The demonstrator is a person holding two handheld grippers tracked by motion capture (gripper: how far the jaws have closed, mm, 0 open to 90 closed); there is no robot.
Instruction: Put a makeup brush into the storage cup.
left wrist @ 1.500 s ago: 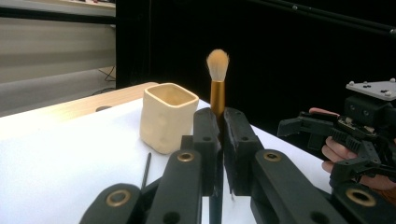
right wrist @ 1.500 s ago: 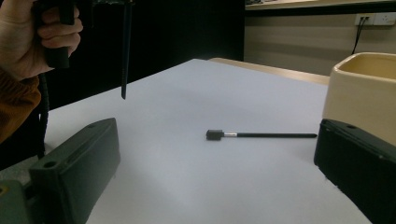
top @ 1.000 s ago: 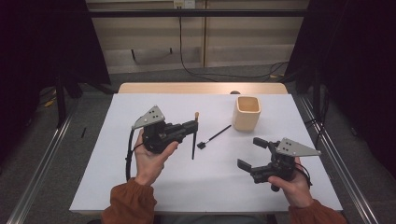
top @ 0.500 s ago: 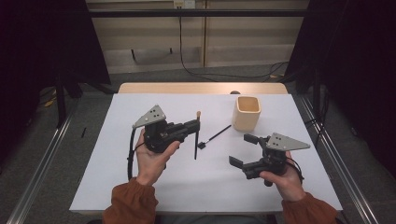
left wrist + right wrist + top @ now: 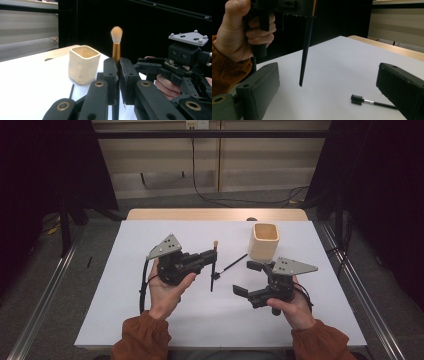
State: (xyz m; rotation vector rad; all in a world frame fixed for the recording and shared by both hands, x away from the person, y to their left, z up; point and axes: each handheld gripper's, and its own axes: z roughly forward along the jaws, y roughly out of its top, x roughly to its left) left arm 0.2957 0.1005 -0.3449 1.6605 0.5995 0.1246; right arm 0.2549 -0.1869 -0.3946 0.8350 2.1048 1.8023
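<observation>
Left tongs (image 5: 212, 256): clamped on a brush (image 5: 213, 270), held above the worktop (image 5: 150, 320) in the person's left hand (image 5: 167, 287); in the left gripper view the jaws press together on the gold ferrule.
Brush: upright, pale bristle tuft up (image 5: 116, 33), dark handle pointing down with its tip clear of the white surface (image 5: 305, 50).
Right tongs (image 5: 245, 277): jaws spread wide, gripping nothing, held in the right hand (image 5: 292, 307) low over the worktop.
Cup (image 5: 264, 241): cream, square-mouthed, standing upright near the far right of the worktop, just beyond the right tongs.
Wand (image 5: 232, 266): thin, black, lying flat on the worktop between brush and cup; small dark head (image 5: 357, 99) between the right jaws in the right gripper view.
</observation>
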